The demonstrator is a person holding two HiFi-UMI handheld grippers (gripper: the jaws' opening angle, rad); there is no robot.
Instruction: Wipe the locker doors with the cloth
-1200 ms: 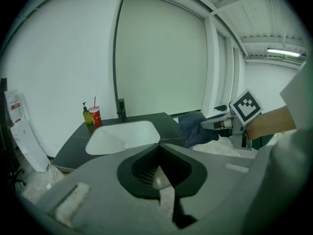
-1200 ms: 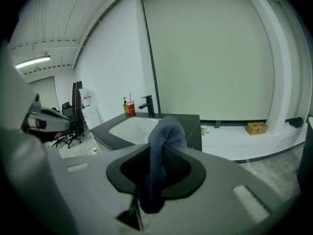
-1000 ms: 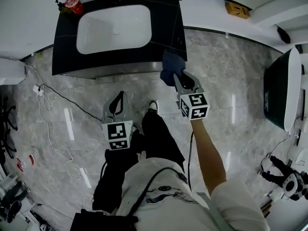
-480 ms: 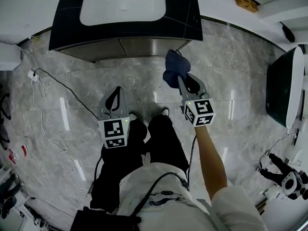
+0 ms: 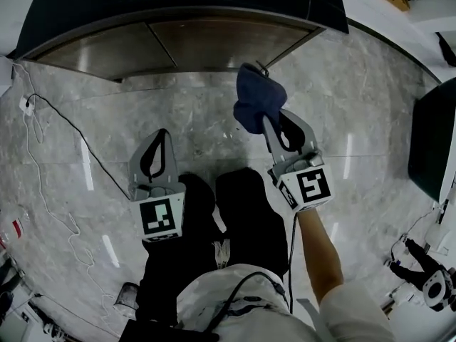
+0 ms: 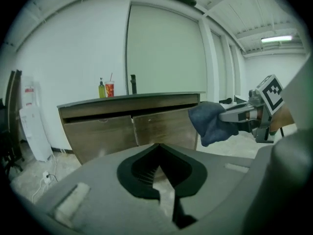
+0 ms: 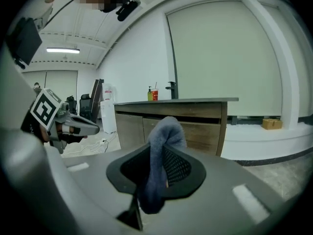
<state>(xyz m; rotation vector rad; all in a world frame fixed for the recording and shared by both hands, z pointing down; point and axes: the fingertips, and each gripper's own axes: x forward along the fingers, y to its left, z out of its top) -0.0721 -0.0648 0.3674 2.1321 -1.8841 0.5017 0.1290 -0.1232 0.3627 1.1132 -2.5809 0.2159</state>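
The cabinet's two brown doors point(image 5: 214, 41) run along the top of the head view, under a black countertop point(image 5: 328, 6). The left gripper view shows them side by side point(image 6: 164, 126), closed. My right gripper point(image 5: 265, 120) is shut on a dark blue cloth point(image 5: 256, 102), which bunches out past its tips just short of the right door. In the right gripper view the cloth point(image 7: 161, 151) hangs between the jaws. My left gripper point(image 5: 159, 132) is lower left, shut and empty, further back from the doors.
A black cable point(image 5: 78, 141) and a white cable point(image 5: 43, 162) trail over the marble floor at left. The person's dark trouser legs point(image 5: 235, 212) lie between the grippers. A bottle and red cup point(image 6: 105, 88) stand on the counter. A dark fixture point(image 5: 431, 141) is at right.
Both grippers have sunk toward the floor and the head has come lower and closer to the cabinet; the sink has slid out of the top. The cloth stays in the right gripper.
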